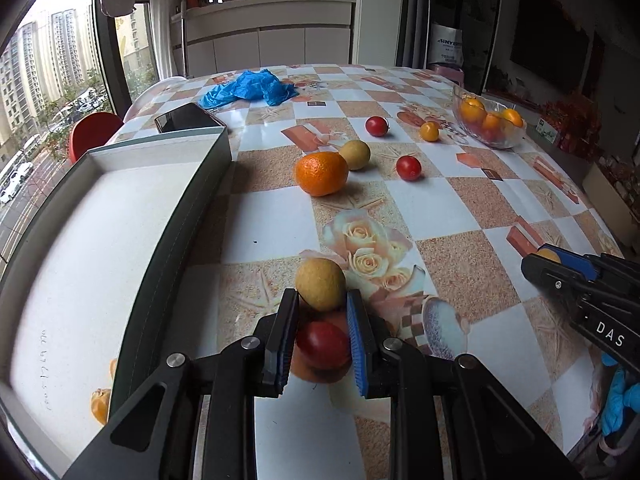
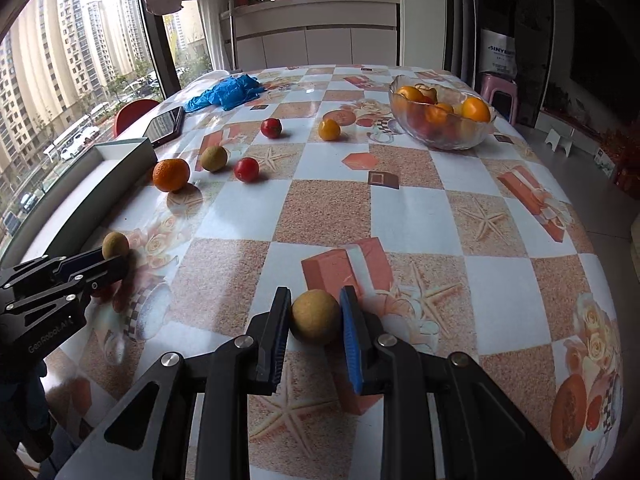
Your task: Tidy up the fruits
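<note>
The first tan fruit (image 1: 320,285) is clamped near the tips of the left gripper (image 1: 322,300). The narrow jaws press on both its sides, so it is judged ready to be carried off the table (image 1: 440,200). The second tan fruit (image 2: 315,317) is pinched the same way in the right gripper (image 2: 315,294), which is seen at three o'clock in the left wrist view. Both fruits are small and roundish with a dull, finely rough skin. A light squeeze is probably enough, since the ribbed blue pads (image 1: 357,340) should grip such skin well.

At nine o'clock of the left gripper an open box (image 1: 168,216) is set, grey-green outside and matt white inside, with low straight walls. It is taken to be one sorting place. At twelve o'clock loose fruit is left on the glossy checked cloth: a dimpled orange (image 1: 322,173), a third tan fruit (image 1: 355,155) touching it, two smooth red tomatoes (image 1: 409,167) and a small yellow fruit (image 1: 429,131). At two o'clock a clear glass bowl (image 1: 502,145) is already filled with orange and red fruit. Farther back, at eleven o'clock, a dark phone (image 1: 188,118) and crumpled blue plastic (image 1: 250,88) are lying.
</note>
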Demonstrator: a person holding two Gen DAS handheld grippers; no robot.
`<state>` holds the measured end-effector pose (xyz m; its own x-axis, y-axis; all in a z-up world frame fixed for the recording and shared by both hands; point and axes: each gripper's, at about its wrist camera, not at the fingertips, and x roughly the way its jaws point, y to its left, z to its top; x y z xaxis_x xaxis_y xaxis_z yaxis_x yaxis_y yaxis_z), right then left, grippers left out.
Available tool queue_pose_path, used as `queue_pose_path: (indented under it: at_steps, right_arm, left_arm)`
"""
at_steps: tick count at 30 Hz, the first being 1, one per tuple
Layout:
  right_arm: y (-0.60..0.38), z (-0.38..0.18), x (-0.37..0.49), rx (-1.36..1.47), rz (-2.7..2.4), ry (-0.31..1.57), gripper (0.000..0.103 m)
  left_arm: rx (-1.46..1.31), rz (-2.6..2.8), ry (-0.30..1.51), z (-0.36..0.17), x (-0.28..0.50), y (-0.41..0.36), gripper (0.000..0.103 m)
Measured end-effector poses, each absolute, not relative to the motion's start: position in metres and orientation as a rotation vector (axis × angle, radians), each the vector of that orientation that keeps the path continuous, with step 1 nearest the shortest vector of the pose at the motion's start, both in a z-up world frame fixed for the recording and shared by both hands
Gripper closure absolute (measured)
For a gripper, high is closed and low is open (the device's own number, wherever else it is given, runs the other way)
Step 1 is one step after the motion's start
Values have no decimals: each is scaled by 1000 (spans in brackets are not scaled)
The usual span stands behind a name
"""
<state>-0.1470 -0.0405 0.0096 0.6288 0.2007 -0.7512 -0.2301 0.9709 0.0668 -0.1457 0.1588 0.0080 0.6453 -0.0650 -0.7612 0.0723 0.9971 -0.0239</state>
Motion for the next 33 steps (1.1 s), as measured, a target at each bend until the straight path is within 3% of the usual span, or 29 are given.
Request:
queue_pose_path:
  at_steps: [22, 23, 24, 25, 33]
  right_arm:
    - [-46, 9, -149, 3, 257, 834, 75]
    - [-47, 9, -149, 8, 259, 834, 75]
    - [-47, 9, -149, 11, 260, 834, 75]
    - [-48, 9, -149, 13, 261, 833, 75]
    - [-47, 9, -149, 16, 261, 833, 75]
  left_arm:
    - [-47, -158, 890, 10, -146, 176, 77]
    - [-43, -161, 891, 10, -147, 175, 73]
    - [-41, -169, 891, 11, -148, 175, 43]
    - [-42, -168, 880, 12, -151, 174, 24]
    - [-8, -165, 873, 11, -155, 172, 22]
